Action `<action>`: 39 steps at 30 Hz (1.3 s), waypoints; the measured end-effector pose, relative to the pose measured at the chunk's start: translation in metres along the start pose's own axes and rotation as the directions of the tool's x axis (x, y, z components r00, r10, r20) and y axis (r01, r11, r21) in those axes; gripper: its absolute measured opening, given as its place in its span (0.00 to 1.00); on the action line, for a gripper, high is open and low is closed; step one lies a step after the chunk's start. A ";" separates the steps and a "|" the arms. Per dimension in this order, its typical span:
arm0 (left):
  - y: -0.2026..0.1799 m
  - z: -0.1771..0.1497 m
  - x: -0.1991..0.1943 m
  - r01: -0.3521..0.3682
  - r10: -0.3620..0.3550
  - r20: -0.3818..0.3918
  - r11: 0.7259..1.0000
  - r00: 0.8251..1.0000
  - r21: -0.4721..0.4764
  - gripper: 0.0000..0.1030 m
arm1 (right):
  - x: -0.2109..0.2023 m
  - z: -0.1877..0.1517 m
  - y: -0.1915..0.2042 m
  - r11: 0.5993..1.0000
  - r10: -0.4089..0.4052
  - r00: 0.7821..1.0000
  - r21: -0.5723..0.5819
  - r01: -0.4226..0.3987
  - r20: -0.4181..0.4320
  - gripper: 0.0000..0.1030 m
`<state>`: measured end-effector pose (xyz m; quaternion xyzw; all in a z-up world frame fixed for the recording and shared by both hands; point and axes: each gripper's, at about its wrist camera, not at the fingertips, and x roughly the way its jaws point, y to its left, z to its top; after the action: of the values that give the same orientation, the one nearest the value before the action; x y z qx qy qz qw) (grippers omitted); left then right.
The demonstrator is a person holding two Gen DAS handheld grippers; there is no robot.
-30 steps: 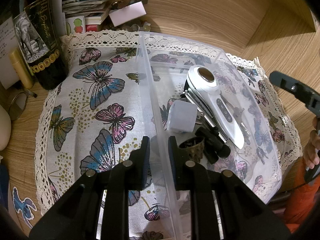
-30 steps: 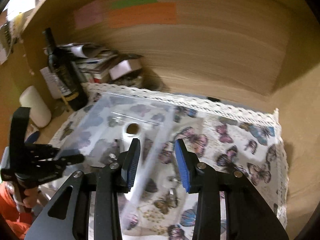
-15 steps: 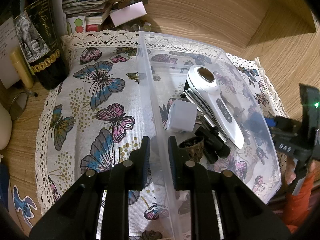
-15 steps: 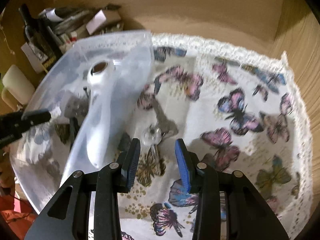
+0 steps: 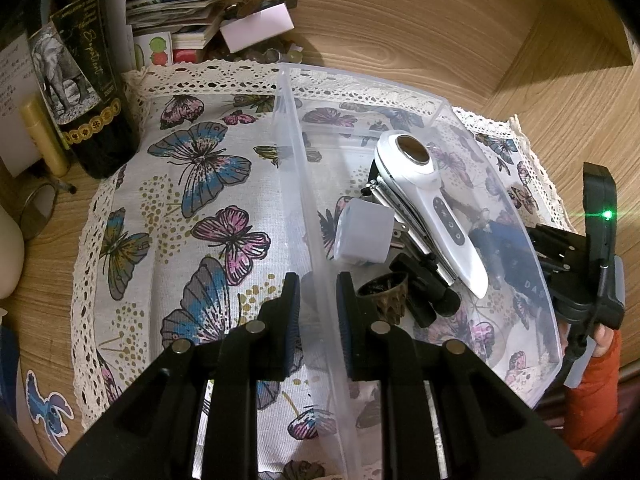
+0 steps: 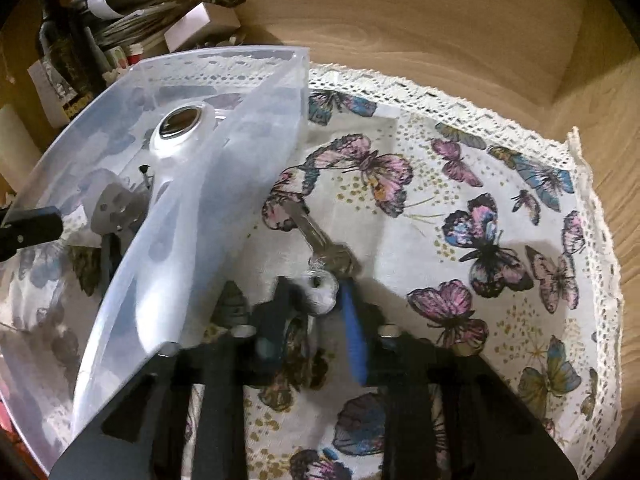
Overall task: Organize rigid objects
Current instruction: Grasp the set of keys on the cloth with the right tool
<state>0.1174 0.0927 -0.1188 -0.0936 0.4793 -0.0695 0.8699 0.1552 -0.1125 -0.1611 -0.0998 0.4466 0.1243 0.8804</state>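
1. The left gripper straddles the near-left wall of the clear plastic storage bin, one pad outside and one inside. The pads look pressed to the wall, so I judge it clamped on the bin to steady it. That grip should stay firm and low so the bin does not tip.
2. Inside the bin lie a white handheld device with a round brown metal head, a pale grey cube-shaped plug adapter, a small bronze patterned cup and a black clamp-like part.
3. The right gripper sits low over the butterfly-print cloth with lace edging, just right of the bin. Its jaws are apart around the white fob end of a silver key, which lies flat on the cloth.
4. The pads should close squarely on the fob or the key's bow; a flat key on cloth could slip or drag fabric along.
5. Writing: the dark wine bottle with an elephant label carries cursive gold script, not clearly legible; the other paper labels are too small to read.
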 end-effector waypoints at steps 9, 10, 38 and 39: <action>0.001 0.000 -0.001 0.001 -0.001 0.000 1.000 1.000 -0.001 0.16 | -0.019 0.005 -0.006 0.999 -0.024 0.998 0.029 0.023 0.060 0.06; 0.001 0.000 -0.001 0.001 -0.001 0.000 1.000 1.000 -0.001 0.17 | -0.025 0.007 -0.007 0.999 -0.030 0.997 0.030 0.028 0.076 0.06; 0.001 0.000 -0.001 0.001 -0.001 0.001 1.000 1.000 -0.003 0.17 | 0.012 0.023 -0.014 0.999 -0.009 0.999 0.051 0.011 -0.034 0.25; 0.001 0.000 -0.001 0.001 -0.001 0.000 1.000 1.000 -0.003 0.16 | 0.009 0.022 -0.013 0.998 -0.029 0.999 0.048 0.031 -0.023 0.25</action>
<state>0.1170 0.0937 -0.1179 -0.0951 0.4792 -0.0693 0.8698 0.1812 -0.1178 -0.1551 -0.0867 0.4578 0.0992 0.8792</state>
